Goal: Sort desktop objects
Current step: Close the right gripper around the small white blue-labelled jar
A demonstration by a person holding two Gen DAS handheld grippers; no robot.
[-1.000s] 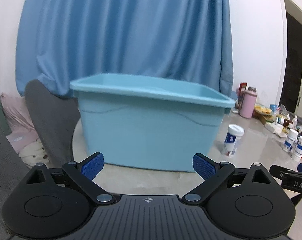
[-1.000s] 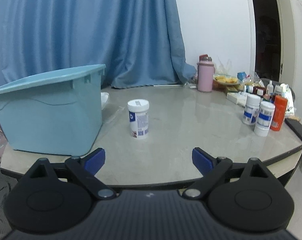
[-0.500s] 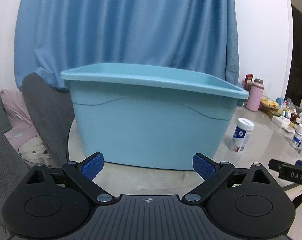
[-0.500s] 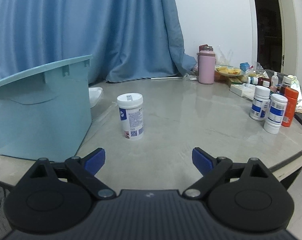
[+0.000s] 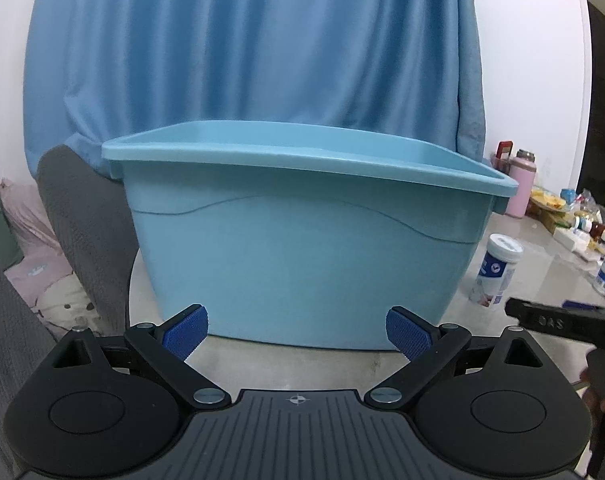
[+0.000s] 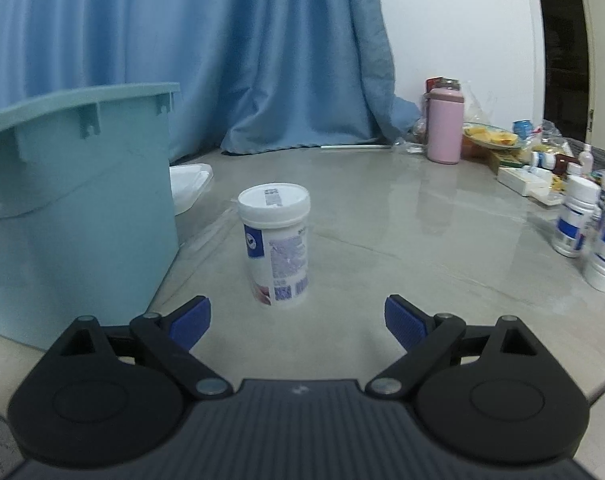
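Both tongs spread, empty; left tongs (image 5: 296,330) face bin (image 5: 302,248), right tongs (image 6: 297,316) face bottle (image 6: 276,246).

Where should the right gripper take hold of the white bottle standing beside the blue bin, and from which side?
Probably on the round body just below the wider lid of the white bottle, approached level from the front. It stands upright and apart from the blue bin, directly ahead of the open right gripper, and it looks narrower than the gap between the fingers.

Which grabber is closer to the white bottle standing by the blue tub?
Right. The right gripper is open just short of the bottle, facing it. The left gripper faces the tub; the bottle stands off to its right.
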